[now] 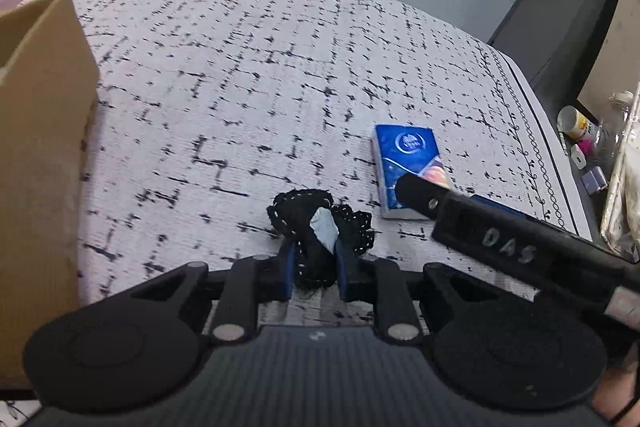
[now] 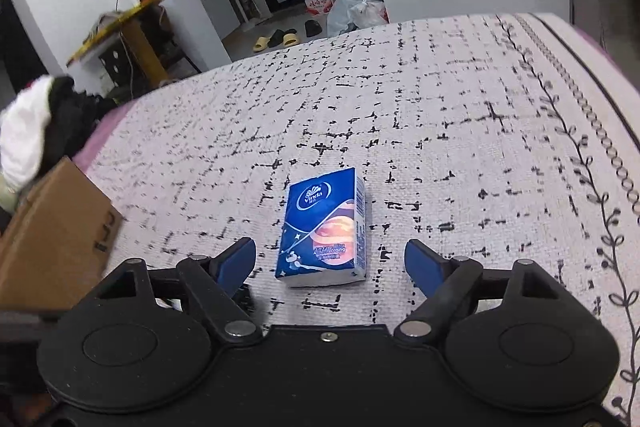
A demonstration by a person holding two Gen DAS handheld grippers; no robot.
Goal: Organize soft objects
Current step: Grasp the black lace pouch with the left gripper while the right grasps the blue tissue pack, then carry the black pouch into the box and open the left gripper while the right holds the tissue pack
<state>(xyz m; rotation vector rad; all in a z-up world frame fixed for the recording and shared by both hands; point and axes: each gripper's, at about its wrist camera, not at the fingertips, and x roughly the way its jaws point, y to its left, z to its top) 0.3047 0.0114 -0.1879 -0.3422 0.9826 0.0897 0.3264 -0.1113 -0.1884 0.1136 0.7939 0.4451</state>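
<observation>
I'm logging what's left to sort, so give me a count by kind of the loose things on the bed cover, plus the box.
Black lacy fabric piece, pinched in the left gripper: 1
Blue tissue pack, between the open jaws of the right gripper: 1
Cardboard box: 1
Total: 3

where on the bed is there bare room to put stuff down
Most of the patterned bedspread is bare: the wide stretch beyond the black fabric bundle and tissue pack, up to the far edge, and between the cardboard box and the bundle. It is crowded near the tongs, around the bundle and the pack.
</observation>
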